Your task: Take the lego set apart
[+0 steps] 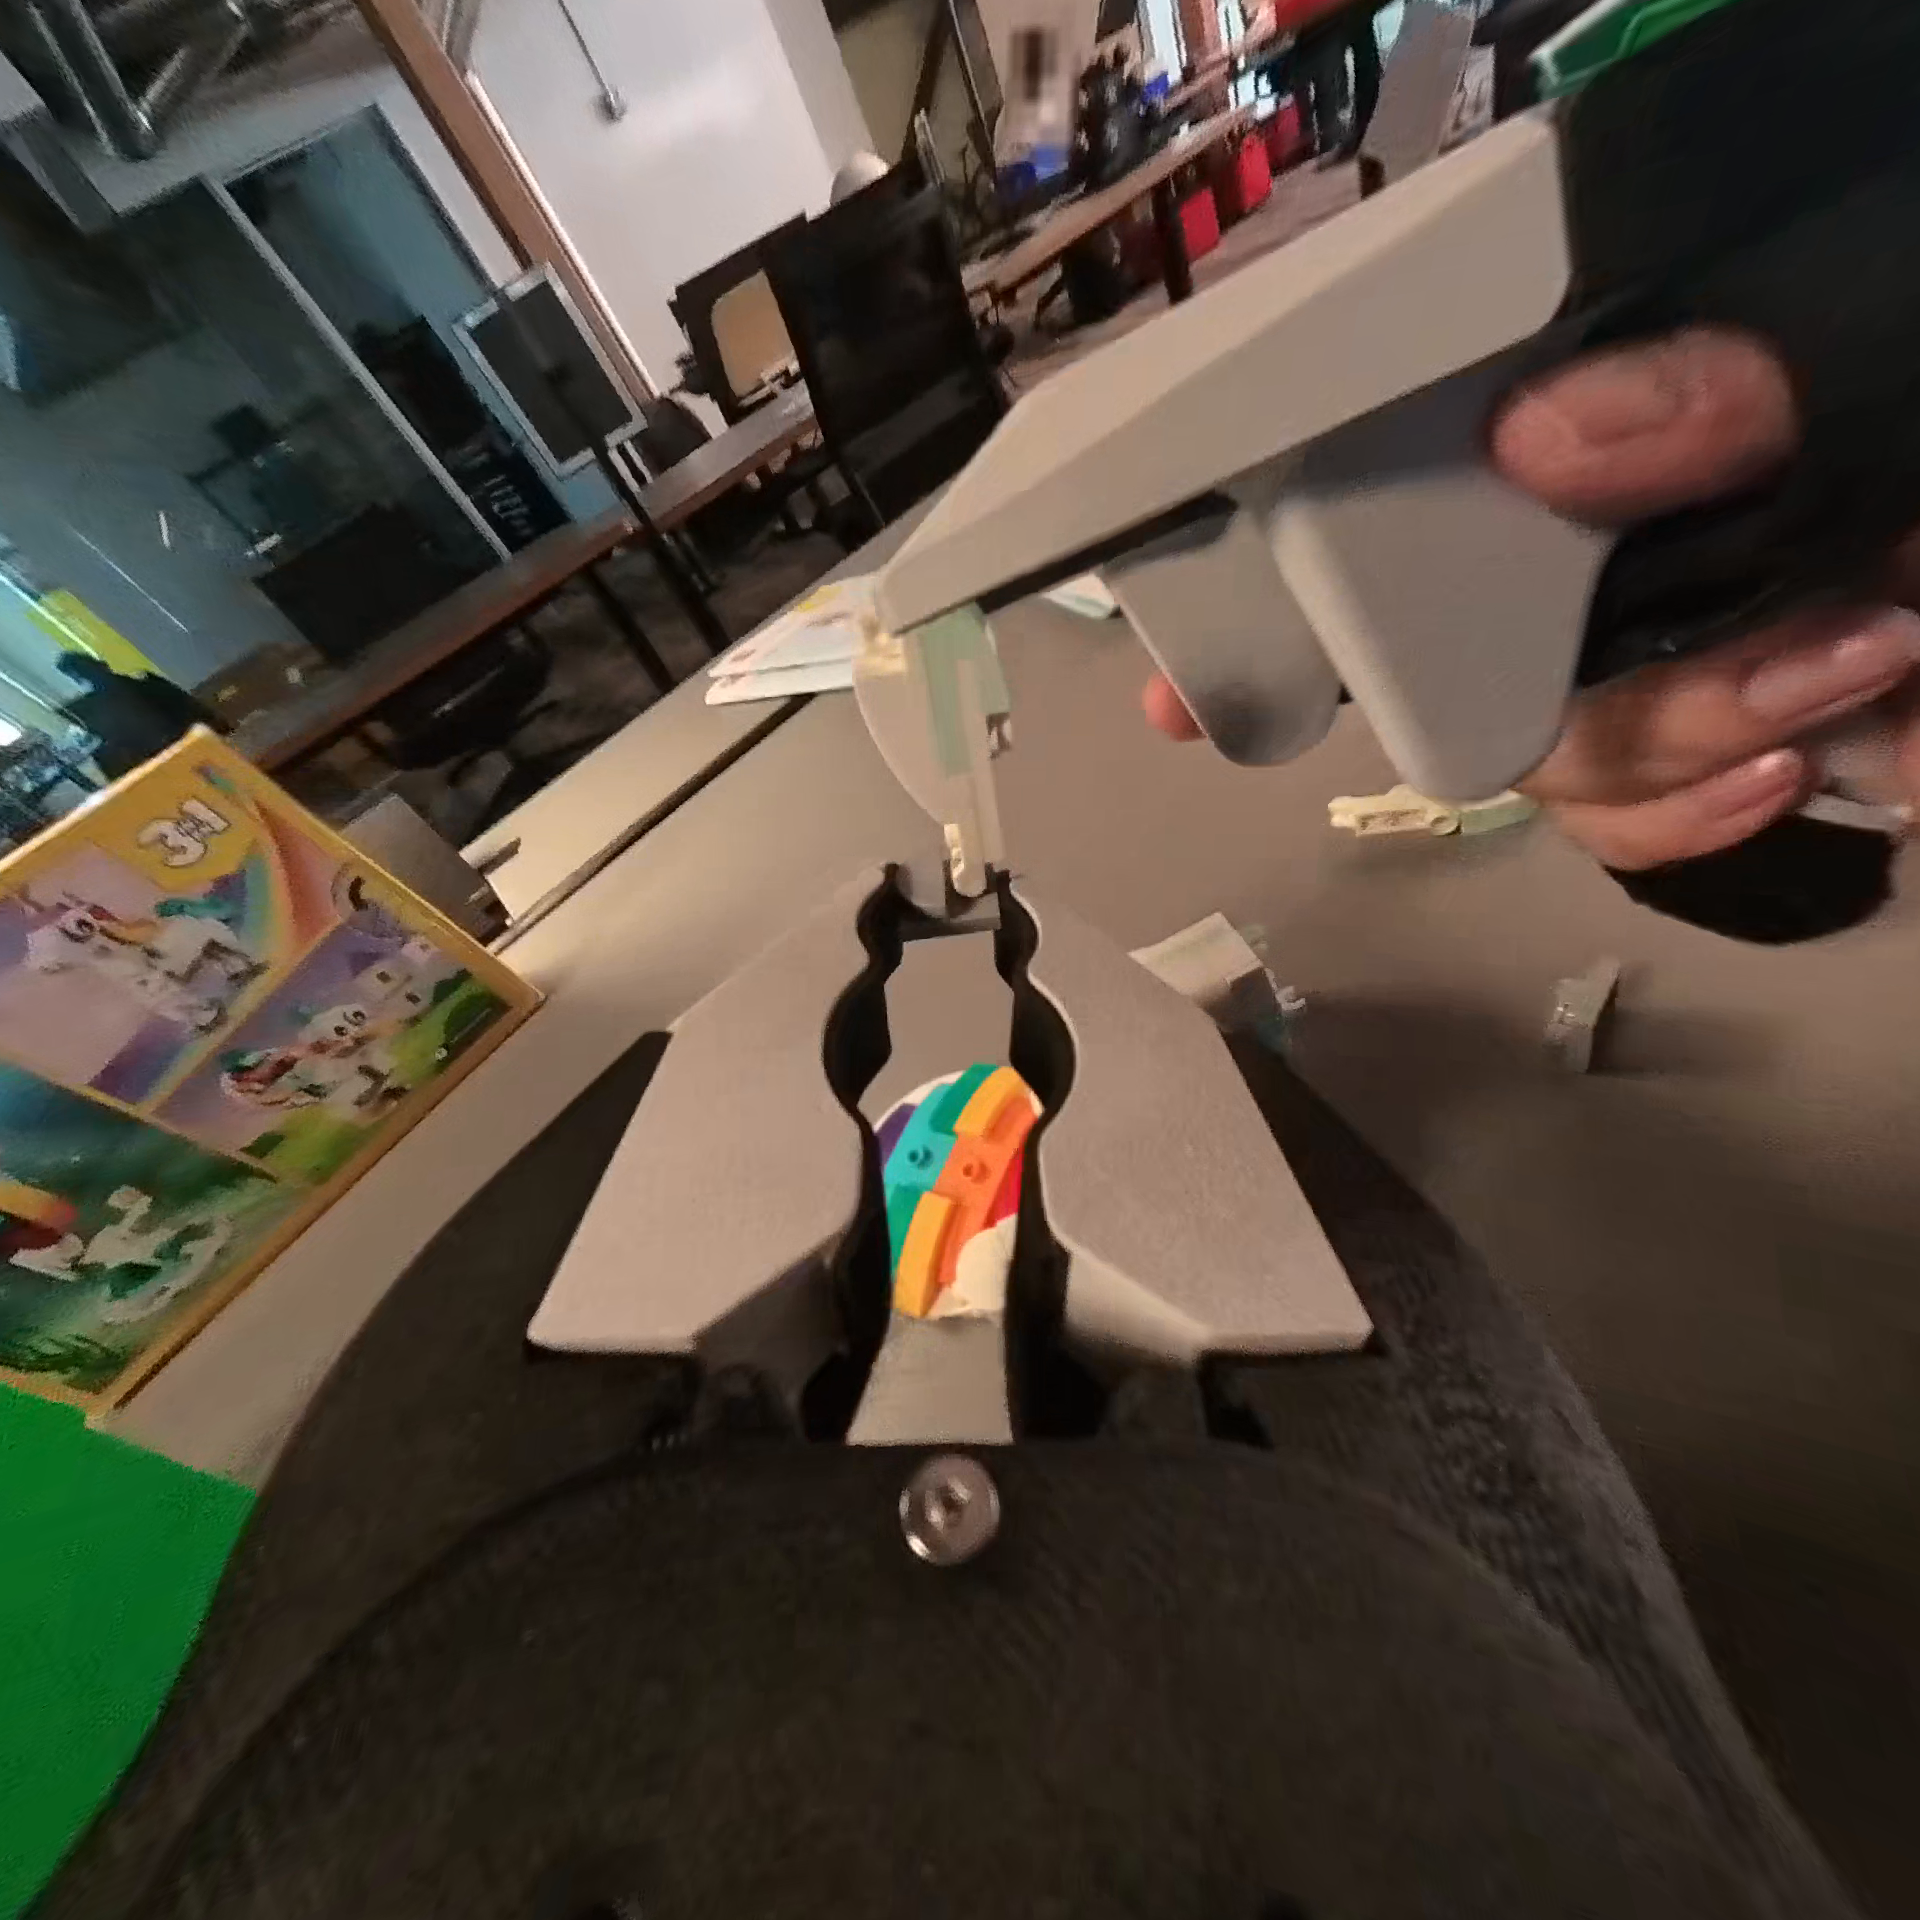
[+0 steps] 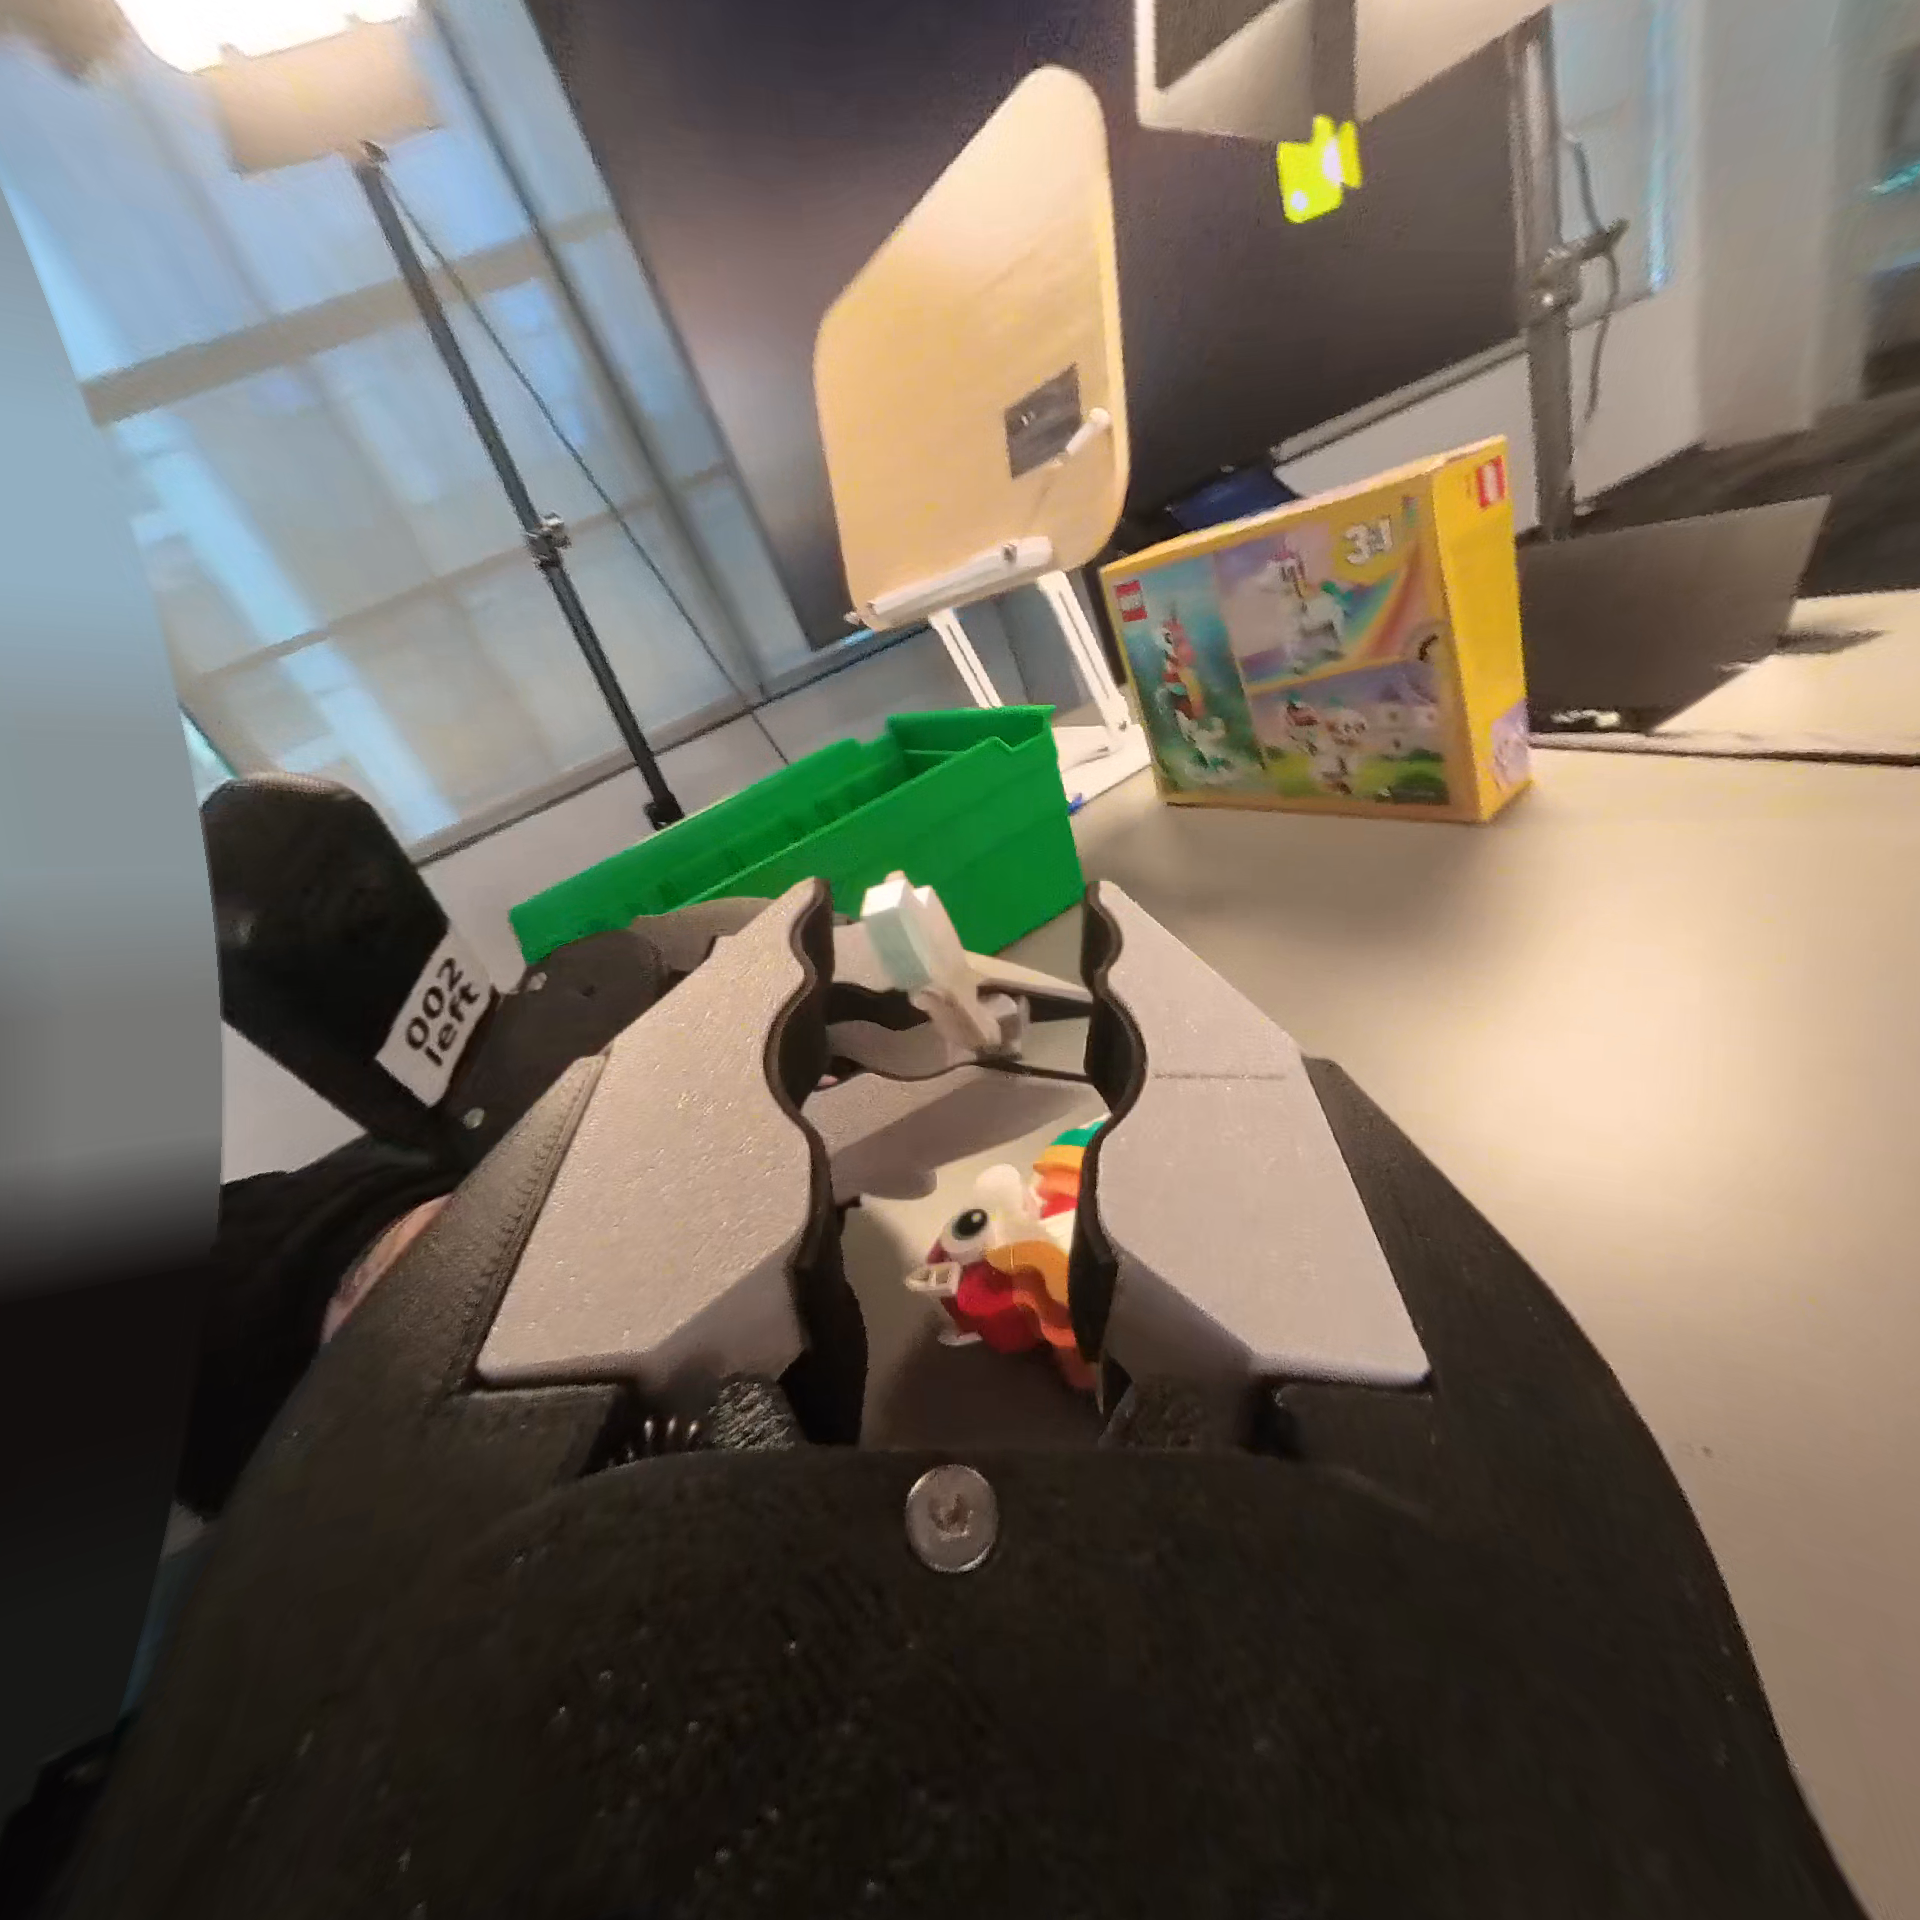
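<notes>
Left tongs [image 1: 951, 899] are pinched tight at the tips on a small white and pale-green lego piece [image 1: 961, 727], holding it up off the bench [image 1: 1351, 1195]. The piece stands up from the tips, and the right tongs [image 1: 935, 623] come in from above, their grey fingers over its top end; from this side I cannot tell whether they actually touch it. From the right wrist view the right tongs [image 2: 956, 935] gape wide, with the same pale piece [image 2: 914, 945] sitting in the gap beyond their tips.

Down on the bench, just under the left tongs, lies a rainbow lego arch [image 1: 961, 1184], orange, teal and purple bands. Below the right tongs rests a red and orange lego creature [image 2: 997, 1278] with a big round eye. Loose pale bricks [image 1: 1423, 816] lie scattered near the person's hand [image 1: 1714, 727]. A green bin [image 2: 831, 842] sits behind the tongs, and the yellow set box [image 2: 1330, 644] stands upright farther back on the bench.
</notes>
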`<move>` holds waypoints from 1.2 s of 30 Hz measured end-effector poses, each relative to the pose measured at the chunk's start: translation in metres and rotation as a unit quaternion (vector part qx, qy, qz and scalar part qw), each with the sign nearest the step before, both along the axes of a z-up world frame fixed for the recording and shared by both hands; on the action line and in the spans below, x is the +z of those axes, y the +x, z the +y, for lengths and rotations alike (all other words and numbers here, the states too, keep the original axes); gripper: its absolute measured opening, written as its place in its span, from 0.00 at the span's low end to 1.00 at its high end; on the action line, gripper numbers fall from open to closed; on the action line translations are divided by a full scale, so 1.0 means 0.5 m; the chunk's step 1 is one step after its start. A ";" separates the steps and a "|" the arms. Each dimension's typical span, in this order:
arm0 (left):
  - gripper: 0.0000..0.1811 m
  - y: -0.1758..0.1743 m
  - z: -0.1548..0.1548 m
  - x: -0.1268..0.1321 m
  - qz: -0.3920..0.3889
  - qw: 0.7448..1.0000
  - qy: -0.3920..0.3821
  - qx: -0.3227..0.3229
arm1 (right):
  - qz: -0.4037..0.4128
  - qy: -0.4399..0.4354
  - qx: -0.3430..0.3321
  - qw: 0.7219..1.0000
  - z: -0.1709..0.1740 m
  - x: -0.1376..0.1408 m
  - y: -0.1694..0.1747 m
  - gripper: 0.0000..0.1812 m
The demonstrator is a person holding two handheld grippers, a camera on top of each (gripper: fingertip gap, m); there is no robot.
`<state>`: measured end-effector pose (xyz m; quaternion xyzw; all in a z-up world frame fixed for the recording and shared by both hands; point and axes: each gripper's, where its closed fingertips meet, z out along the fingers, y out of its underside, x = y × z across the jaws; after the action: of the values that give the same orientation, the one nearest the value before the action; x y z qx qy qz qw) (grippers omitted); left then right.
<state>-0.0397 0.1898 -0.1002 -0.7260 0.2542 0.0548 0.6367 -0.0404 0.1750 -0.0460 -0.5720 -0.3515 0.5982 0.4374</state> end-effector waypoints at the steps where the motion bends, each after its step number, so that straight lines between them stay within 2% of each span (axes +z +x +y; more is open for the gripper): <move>1: 0.09 -0.003 0.003 -0.004 0.002 1.000 -0.006 0.005 | -0.005 -0.007 -0.008 1.000 -0.002 -0.004 -0.004 0.26; 3: 0.09 -0.010 0.006 -0.003 0.007 1.000 -0.005 0.013 | -0.012 -0.016 -0.017 1.000 -0.008 -0.012 -0.012 0.27; 6: 0.09 0.011 -0.003 0.001 -0.024 0.999 -0.008 -0.026 | -0.028 0.013 -0.007 0.999 -0.024 -0.023 -0.023 0.19; 7: 0.09 0.017 -0.007 0.006 -0.037 0.999 -0.006 -0.038 | -0.030 0.027 -0.007 0.999 -0.025 -0.024 -0.023 0.13; 8: 0.09 0.019 -0.010 0.013 -0.055 0.997 -0.002 -0.045 | -0.023 0.039 -0.012 0.999 -0.022 -0.019 -0.020 0.08; 10: 0.09 0.022 -0.020 0.042 -0.116 0.991 0.019 -0.064 | 0.007 0.060 -0.025 0.998 -0.017 0.000 -0.009 0.05; 13: 0.09 0.026 -0.035 0.074 -0.189 0.977 0.041 -0.092 | 0.059 0.050 -0.004 0.997 -0.030 0.025 -0.001 0.05; 16: 0.11 0.040 -0.048 0.089 -0.253 0.956 0.036 -0.147 | 0.072 0.065 0.012 0.995 -0.039 0.037 0.005 0.05; 18: 0.13 0.053 -0.063 0.103 -0.326 0.920 0.003 -0.216 | 0.070 0.095 0.025 0.993 -0.043 0.046 0.016 0.04; 20: 0.19 0.057 -0.080 0.121 -0.412 0.866 -0.038 -0.279 | 0.064 0.142 0.039 0.987 -0.049 0.057 0.030 0.03; 22: 0.21 0.053 -0.087 0.129 -0.477 0.815 -0.078 -0.319 | 0.059 0.196 0.066 0.977 -0.067 0.064 0.045 0.03; 25: 0.06 0.051 -0.096 0.144 -0.547 0.751 -0.106 -0.356 | 0.060 0.254 0.078 0.962 -0.087 0.070 0.060 0.03; 29: 0.07 0.062 -0.101 0.146 -0.569 0.722 -0.132 -0.371 | 0.046 0.330 0.060 0.941 -0.102 0.072 0.062 0.03; 31: 0.12 0.065 -0.100 0.142 -0.576 0.713 -0.147 -0.373 | 0.027 0.360 0.051 0.931 -0.104 0.064 0.057 0.03; 33: 0.15 0.070 -0.104 0.142 -0.592 0.687 -0.164 -0.387 | 0.013 0.385 0.039 0.922 -0.103 0.059 0.054 0.03; 36: 0.09 0.075 -0.101 0.134 -0.604 0.671 -0.184 -0.388 | 0.005 0.398 0.036 0.917 -0.104 0.054 0.052 0.03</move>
<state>-0.0021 0.1391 -0.0334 -0.5389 0.0780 -0.6960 0.4681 -0.0144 0.1230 -0.0192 -0.3350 -0.5787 0.4266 0.6090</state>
